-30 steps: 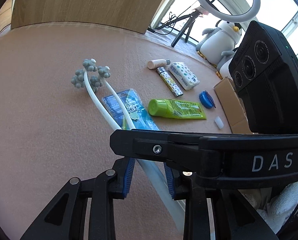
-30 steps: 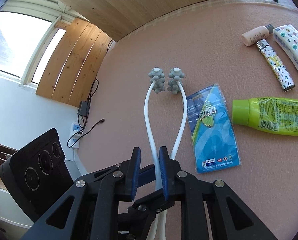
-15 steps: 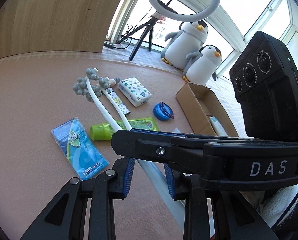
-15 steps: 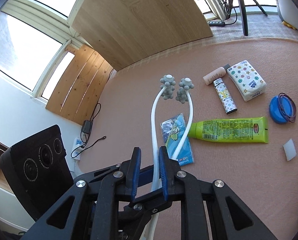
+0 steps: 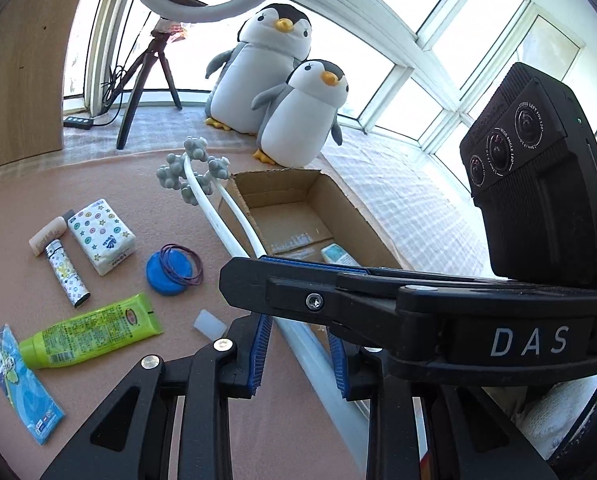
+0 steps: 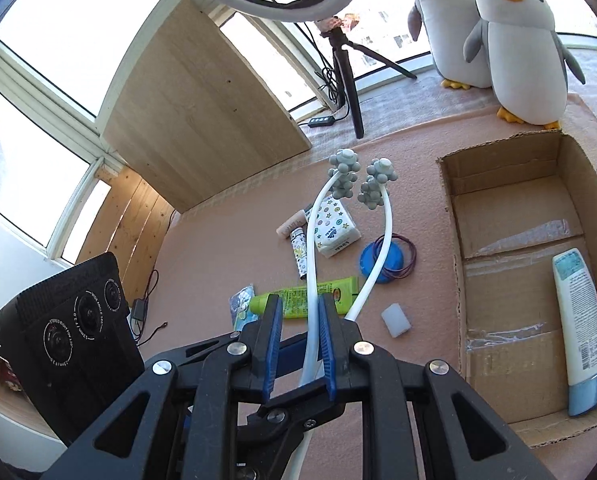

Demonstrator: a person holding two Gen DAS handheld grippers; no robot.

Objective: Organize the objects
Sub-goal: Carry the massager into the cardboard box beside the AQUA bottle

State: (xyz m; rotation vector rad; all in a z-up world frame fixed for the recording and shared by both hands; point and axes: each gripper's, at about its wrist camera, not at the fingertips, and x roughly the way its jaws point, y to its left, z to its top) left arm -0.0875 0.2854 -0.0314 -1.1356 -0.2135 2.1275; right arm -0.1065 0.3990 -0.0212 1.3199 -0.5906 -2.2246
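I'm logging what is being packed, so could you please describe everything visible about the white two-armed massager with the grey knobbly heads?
The massager looks like smooth white plastic: two slim curved arms, each ending in a cluster of grey knobbed balls. It is lifted off the pink surface, heads pointing away and up. The right gripper pinches one arm between its blue pads; the left gripper straddles the thicker white handle. In the left wrist view its arms cross the rim of the cardboard box.

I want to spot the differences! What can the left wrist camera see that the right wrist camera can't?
Only the left wrist view shows the whole blue frog packet and a white-gloved hand.

Only the right wrist view shows the whole white bottle lying in the cardboard box, plus a charger on the floor.

Both show the white massager held between the fingers, the green tube and the penguins.
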